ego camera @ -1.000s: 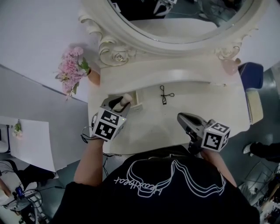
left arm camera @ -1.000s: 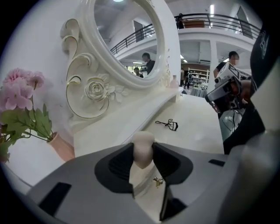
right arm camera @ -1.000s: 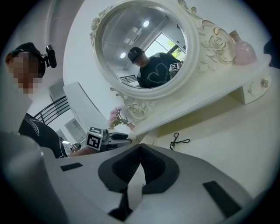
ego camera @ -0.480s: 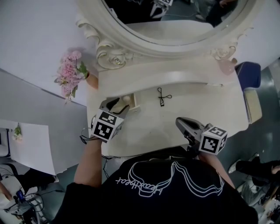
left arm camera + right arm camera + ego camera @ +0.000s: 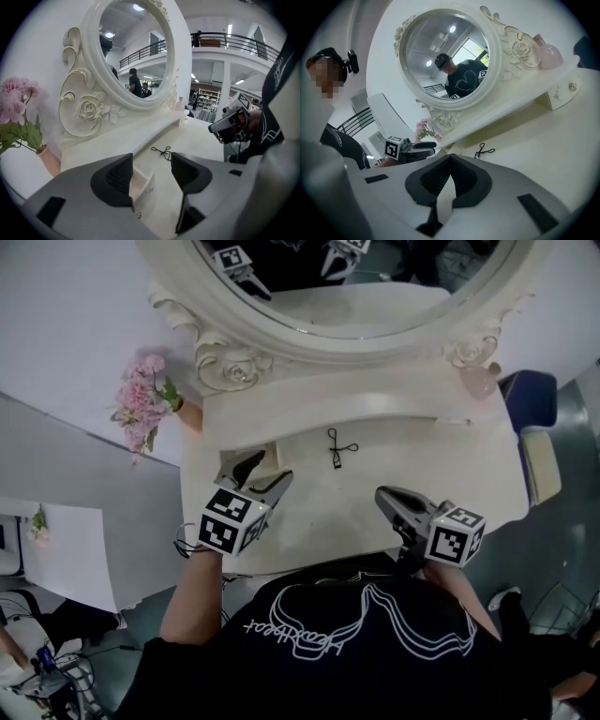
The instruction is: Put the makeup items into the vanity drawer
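White vanity table [image 5: 422,465] under an oval mirror [image 5: 356,277] fills the scene, with pink flowers [image 5: 141,404] off to the left of the left hand-held gripper [image 5: 261,474]. That gripper hovers at the small open drawer [image 5: 143,180], its jaws opening, and nothing is pinched between the pads (only the drawer's pale wall shows in the gap).

The step looks like a release into the drawer. To do it well, the jaws should spread fully before the gripper draws back, and it should back out straight so neither pad clips the drawer front or drags anything out again.

What lies inside the drawer cannot be told: the jaws cover most of it.

A black eyelash curler [image 5: 337,446], as it appears to be, lies on the table ahead and to the right of the left gripper, not yet put away. The right hand-held gripper [image 5: 450,164] hangs clenched and empty, well apart from the curler.
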Demonstrator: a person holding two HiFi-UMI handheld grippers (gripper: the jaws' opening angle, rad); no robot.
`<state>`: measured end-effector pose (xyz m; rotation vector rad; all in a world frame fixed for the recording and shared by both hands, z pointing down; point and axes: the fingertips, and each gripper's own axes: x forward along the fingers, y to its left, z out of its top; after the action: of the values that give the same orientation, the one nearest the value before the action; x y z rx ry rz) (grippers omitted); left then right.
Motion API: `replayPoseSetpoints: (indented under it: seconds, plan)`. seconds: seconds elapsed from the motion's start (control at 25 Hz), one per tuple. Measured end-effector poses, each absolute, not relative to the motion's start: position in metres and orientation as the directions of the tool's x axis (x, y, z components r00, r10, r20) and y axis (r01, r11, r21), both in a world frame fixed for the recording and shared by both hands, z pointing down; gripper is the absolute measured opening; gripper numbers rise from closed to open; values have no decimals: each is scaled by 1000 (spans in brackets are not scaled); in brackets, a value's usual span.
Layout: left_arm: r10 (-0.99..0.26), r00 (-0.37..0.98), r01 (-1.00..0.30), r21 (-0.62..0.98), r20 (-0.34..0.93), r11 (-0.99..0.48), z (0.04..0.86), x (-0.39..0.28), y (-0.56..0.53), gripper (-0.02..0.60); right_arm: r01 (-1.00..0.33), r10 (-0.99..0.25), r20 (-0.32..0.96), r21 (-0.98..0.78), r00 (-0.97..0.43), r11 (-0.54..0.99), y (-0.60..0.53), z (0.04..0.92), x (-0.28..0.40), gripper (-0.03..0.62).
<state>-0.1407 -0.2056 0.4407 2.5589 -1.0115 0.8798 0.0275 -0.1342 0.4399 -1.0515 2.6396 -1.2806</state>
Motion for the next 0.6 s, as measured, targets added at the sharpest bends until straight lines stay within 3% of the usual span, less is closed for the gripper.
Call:
replayPoseSetpoints:
  seconds: [0.24,0.6]
  plan:
    - [-483,645,-660,113,592,-743,434,-91,-190,229,-550,-575,251,-716,-778,431,-139,438,46,6]
    - [-480,619,-688,134,622,-713,458,-41,-198,241,-552,-603,244,-733,-759,398,-149,437,88,6]
